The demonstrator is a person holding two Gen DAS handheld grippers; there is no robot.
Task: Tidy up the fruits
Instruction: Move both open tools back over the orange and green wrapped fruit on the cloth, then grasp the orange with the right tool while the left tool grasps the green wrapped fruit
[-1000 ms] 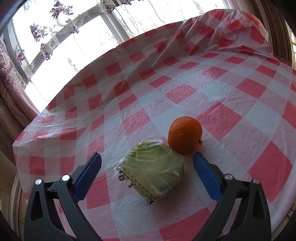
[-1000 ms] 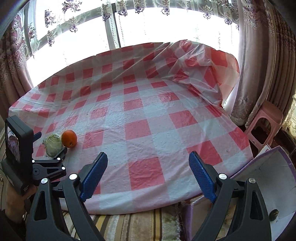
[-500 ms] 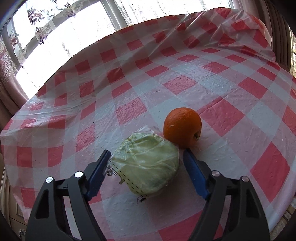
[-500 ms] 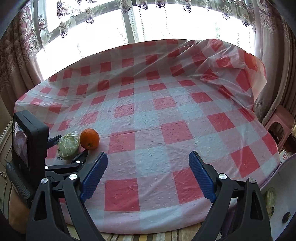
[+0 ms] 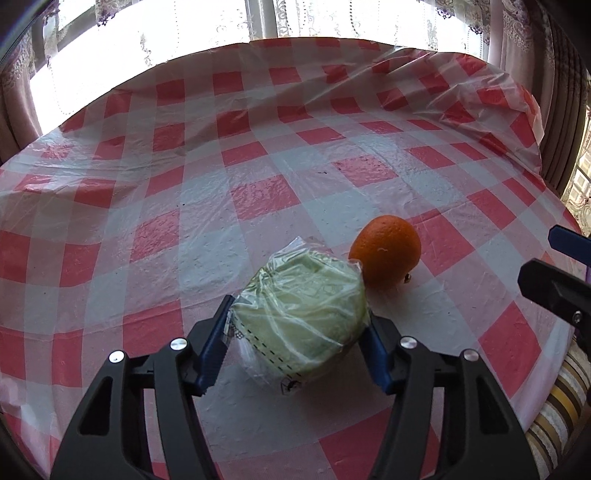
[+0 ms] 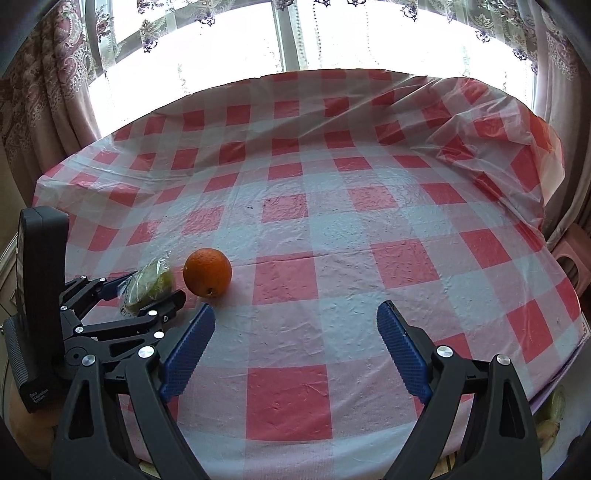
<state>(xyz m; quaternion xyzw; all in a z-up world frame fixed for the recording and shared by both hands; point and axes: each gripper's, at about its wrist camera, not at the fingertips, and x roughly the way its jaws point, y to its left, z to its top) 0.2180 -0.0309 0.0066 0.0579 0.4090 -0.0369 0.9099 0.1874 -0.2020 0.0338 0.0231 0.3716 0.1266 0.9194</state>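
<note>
The left gripper (image 5: 295, 343) has its blue pads on either side of a cabbage (image 5: 301, 317), and its jaws are closing; the pads (image 5: 214, 347) sit against the clear wrap at both flanks, so they appear to press on it, though the cabbage rests on the table. The cabbage is a pale green, rounded head, cut flat on one face, sealed in crinkled transparent film with a printed label edge showing at its lower left. Just beyond it, touching or nearly touching its far right side, lies an orange (image 5: 386, 251), bright, dimpled and whole, with a small dark stem mark low on its near side. From the right wrist view the same pair sits at the left near edge of the table, the cabbage (image 6: 153, 282) between the left gripper's (image 6: 147, 291) black fingers and the orange (image 6: 207, 272) just to its right. The right gripper (image 6: 295, 350) hovers over the near part of the table with its jaws spread wide and nothing between them, the orange ahead of its left pad. Both fruits rest on a red and white checked tablecloth (image 5: 258, 195) under a clear plastic sheet, which bunches up at the far right. Behind the table, lace curtains (image 6: 332, 33) hang before a bright window.
</note>
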